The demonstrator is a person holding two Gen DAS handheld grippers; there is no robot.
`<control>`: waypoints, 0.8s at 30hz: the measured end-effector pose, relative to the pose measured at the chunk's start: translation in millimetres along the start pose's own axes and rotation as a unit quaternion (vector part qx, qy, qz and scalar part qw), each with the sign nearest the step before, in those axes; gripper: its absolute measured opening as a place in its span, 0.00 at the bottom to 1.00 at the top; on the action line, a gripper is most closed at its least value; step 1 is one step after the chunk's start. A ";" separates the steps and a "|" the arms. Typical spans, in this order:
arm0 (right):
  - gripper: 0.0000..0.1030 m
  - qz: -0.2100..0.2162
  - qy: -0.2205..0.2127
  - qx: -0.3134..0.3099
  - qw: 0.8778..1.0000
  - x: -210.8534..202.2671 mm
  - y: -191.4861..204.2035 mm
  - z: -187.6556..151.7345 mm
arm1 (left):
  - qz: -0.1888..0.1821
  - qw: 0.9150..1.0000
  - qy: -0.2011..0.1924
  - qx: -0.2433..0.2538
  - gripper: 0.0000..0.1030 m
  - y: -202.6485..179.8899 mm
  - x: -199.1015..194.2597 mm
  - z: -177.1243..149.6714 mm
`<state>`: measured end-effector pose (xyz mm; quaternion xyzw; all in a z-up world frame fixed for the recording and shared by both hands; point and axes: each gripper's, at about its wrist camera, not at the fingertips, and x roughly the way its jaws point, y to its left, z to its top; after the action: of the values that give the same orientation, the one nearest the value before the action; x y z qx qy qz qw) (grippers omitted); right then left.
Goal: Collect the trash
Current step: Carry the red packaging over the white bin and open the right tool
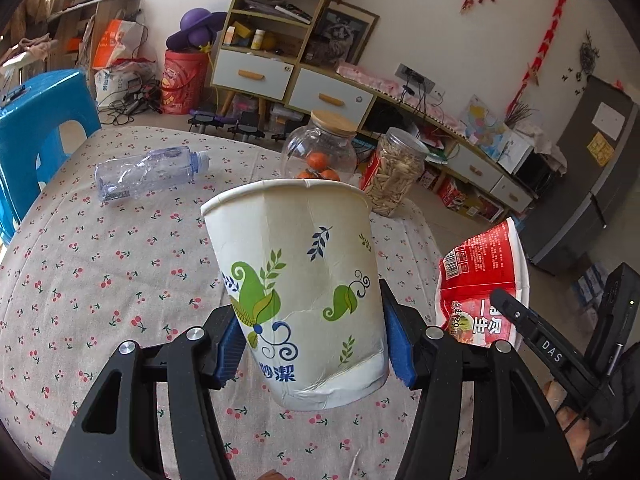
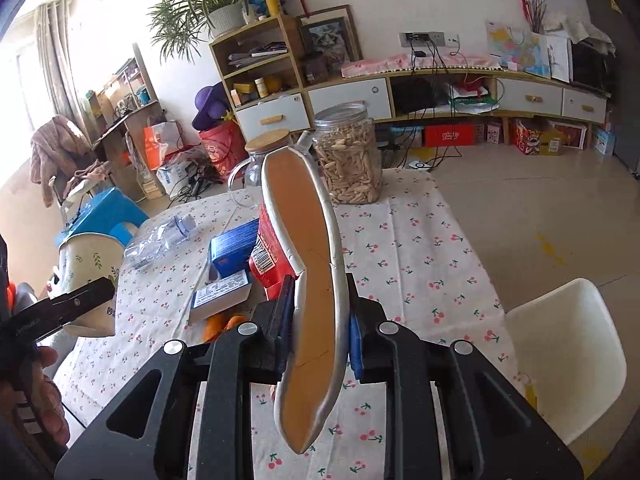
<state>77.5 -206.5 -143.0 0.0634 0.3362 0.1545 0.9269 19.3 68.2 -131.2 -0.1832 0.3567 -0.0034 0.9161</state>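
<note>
My left gripper (image 1: pixel 312 344) is shut on a white paper cup (image 1: pixel 304 284) with green leaf print, held upright above the table; the cup also shows at the left of the right wrist view (image 2: pixel 90 268). My right gripper (image 2: pixel 318 320) is shut on a squashed red instant-noodle bowl (image 2: pixel 308 280), its orange inside and white rim facing the camera; the bowl shows at the right in the left wrist view (image 1: pixel 480 284). An empty crushed clear plastic bottle (image 1: pixel 148 174) lies on the cherry-print tablecloth (image 1: pixel 100 272); it also shows in the right wrist view (image 2: pixel 160 240).
A lidded glass jar with oranges (image 1: pixel 320 152) and a plastic jar of seeds (image 1: pixel 394 172) stand at the far table edge. Blue boxes (image 2: pixel 234 248), a white-blue box (image 2: pixel 220 294) and orange peel (image 2: pixel 218 326) lie on the table. A blue stool (image 1: pixel 40 128) and white chair (image 2: pixel 568 360) flank it.
</note>
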 end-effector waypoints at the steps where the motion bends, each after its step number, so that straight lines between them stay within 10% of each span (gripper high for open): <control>1: 0.22 -0.015 -0.005 0.004 1.000 -4.6 -9.8 1.0 | -0.003 1.000 0.003 0.008 0.56 -8.9 2.7 -2.1; 18: 0.29 -0.265 0.008 0.079 0.961 -41.0 -167.8 -20.3 | -0.104 0.987 0.058 0.105 0.57 -191.9 64.2 -34.9; 24: 0.80 -0.308 -0.006 0.124 0.943 -65.8 -200.2 -27.3 | -0.123 0.979 0.079 0.145 0.56 -255.9 86.7 -50.7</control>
<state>61.0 -416.8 -168.6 0.0726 0.3500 -0.1820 0.9160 82.6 -199.3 -135.6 -0.0897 0.3982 -0.1819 0.8946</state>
